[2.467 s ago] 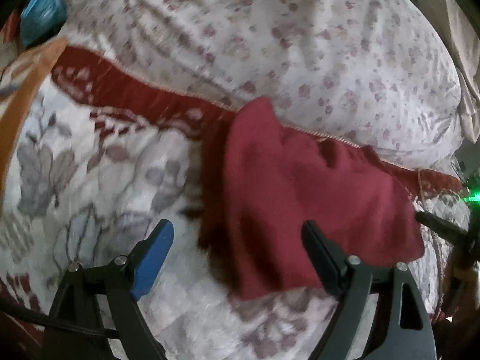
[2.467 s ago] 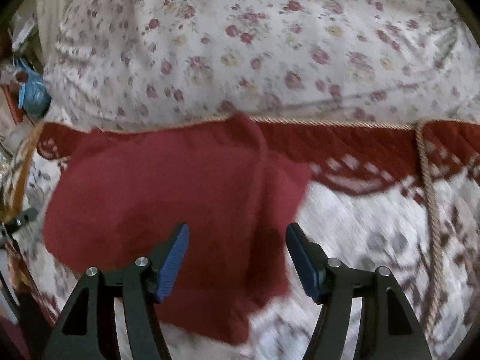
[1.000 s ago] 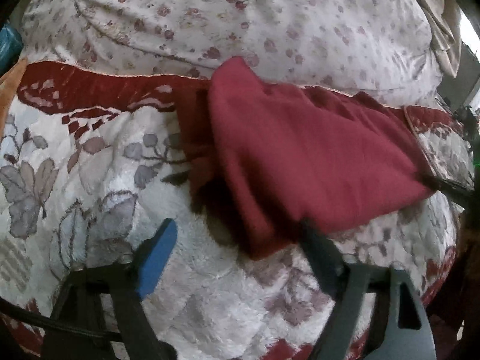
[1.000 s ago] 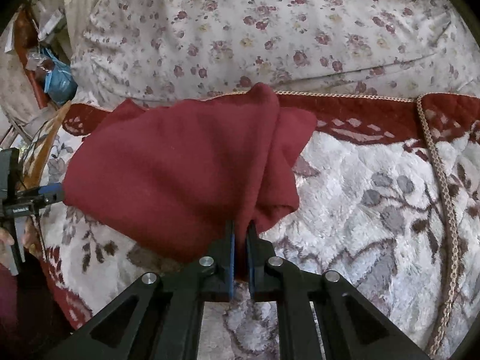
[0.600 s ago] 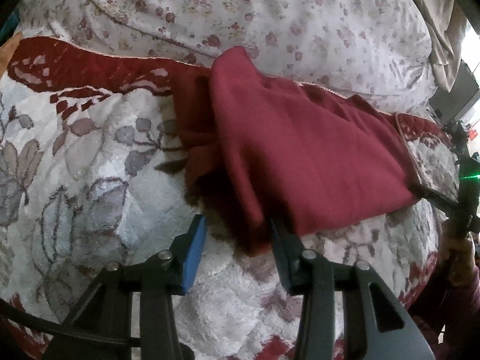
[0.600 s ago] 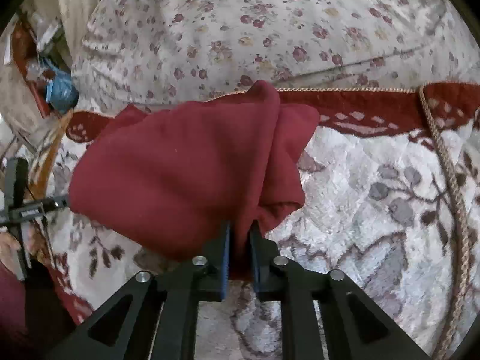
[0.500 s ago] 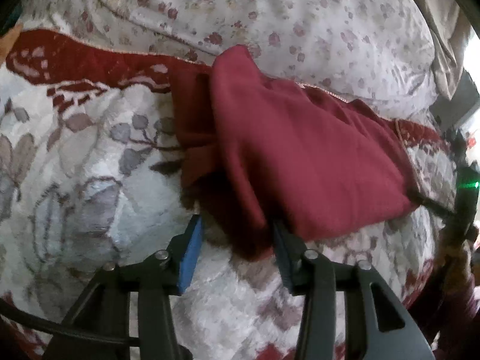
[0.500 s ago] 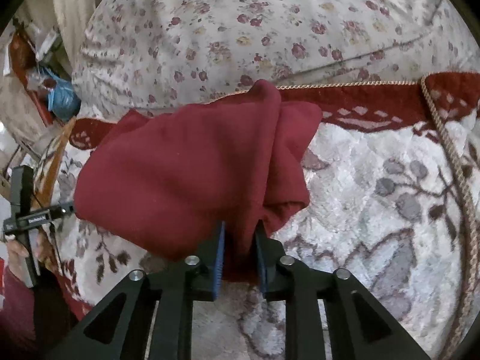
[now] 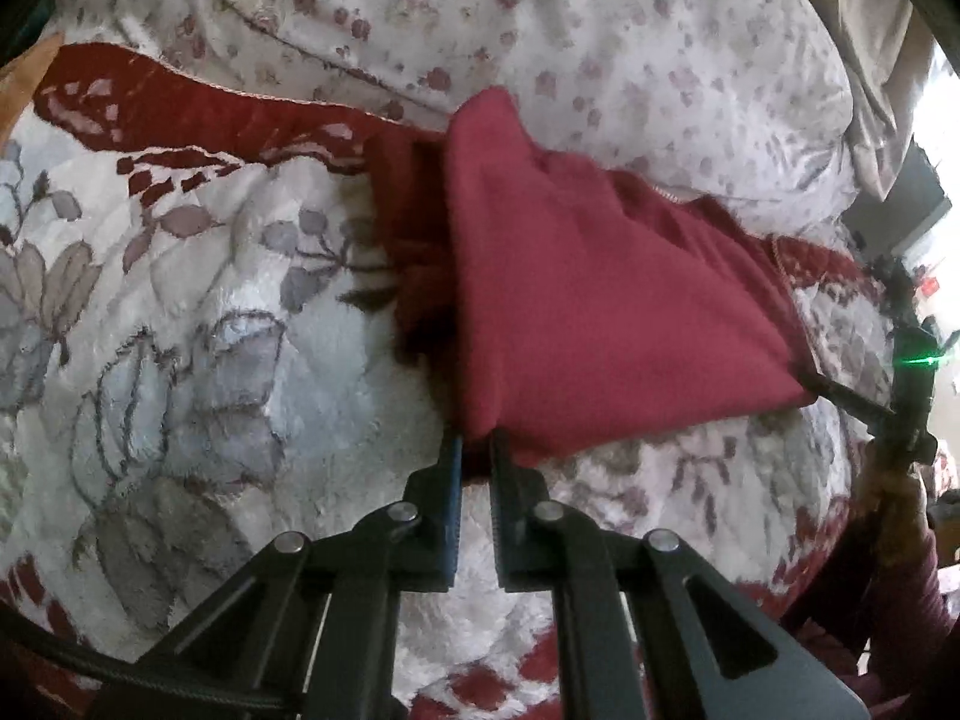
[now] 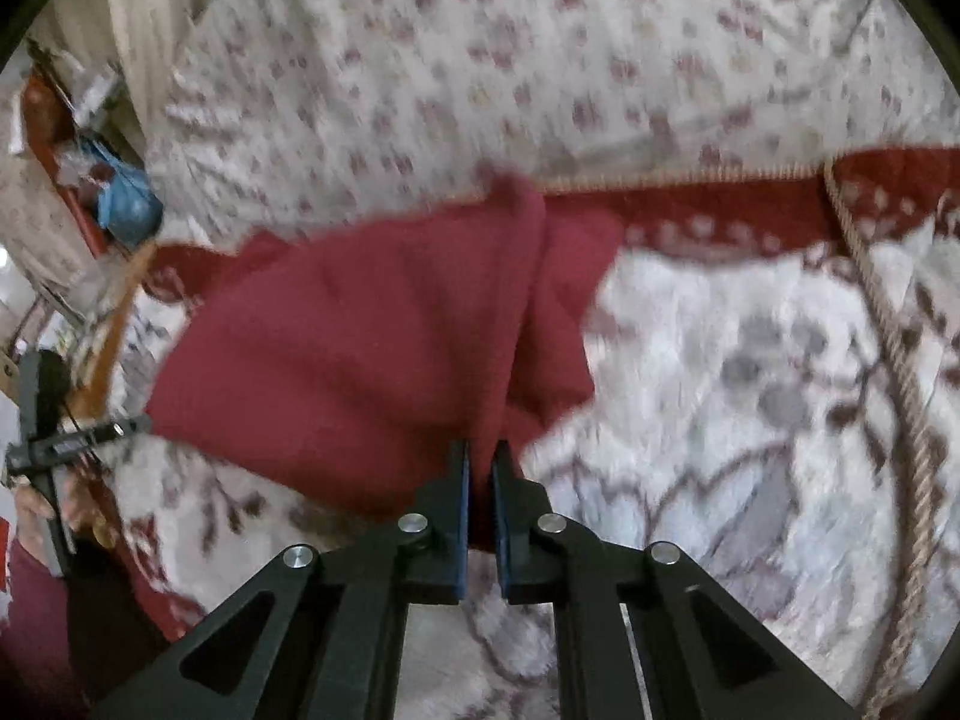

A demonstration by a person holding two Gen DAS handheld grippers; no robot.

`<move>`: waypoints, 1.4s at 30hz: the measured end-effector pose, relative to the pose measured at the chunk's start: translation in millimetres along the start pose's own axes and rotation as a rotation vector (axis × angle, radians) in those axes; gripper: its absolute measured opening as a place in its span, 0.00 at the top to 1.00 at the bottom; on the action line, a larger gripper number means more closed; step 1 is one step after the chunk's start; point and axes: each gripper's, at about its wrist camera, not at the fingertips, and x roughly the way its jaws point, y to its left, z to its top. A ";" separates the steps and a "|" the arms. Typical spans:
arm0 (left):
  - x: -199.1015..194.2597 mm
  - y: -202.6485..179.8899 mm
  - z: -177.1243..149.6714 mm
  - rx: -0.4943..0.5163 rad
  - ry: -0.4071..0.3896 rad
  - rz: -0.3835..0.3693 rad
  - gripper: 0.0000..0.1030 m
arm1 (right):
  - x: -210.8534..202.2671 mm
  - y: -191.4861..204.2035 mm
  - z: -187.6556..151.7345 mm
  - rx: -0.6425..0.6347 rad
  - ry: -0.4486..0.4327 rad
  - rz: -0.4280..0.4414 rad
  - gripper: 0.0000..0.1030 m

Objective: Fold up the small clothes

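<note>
A dark red garment (image 9: 600, 300) lies bunched on a plush floral bedspread (image 9: 210, 360). My left gripper (image 9: 476, 450) is closing its jaws on the garment's near left corner, and the pads pinch the cloth. In the right wrist view the same garment (image 10: 360, 348) spreads to the left. There my right gripper (image 10: 482, 456) is closing its jaws on the near right edge, with cloth clamped between the pads. The garment hangs stretched between the two grips. The other gripper's tip shows at the garment's far corner in each view.
A rumpled duvet with small flowers (image 9: 600, 30) rises behind the garment. A dark red border (image 10: 750, 210) and a rope trim (image 10: 888, 330) cross the bedspread. A blue bag (image 10: 126, 204) and clutter sit beyond the bed's left edge. A person's hand (image 9: 894, 492) holds the right gripper.
My left gripper has closed from wide open onto the garment's near corner. My right gripper loosened briefly and pinched the cloth again. The garment's near edge has lifted slightly.
</note>
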 end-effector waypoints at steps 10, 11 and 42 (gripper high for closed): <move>-4.9 -29.9 44.6 -0.023 -0.130 0.063 0.34 | -23.0 11.1 51.1 0.046 -0.124 -0.024 0.51; -0.3 -34.2 54.4 -0.036 -0.143 0.093 0.33 | -17.2 14.9 60.7 0.039 -0.124 -0.025 0.51; 51.3 17.8 67.5 -0.242 -0.093 0.227 0.18 | 191.0 199.8 142.8 -0.265 0.096 0.079 0.45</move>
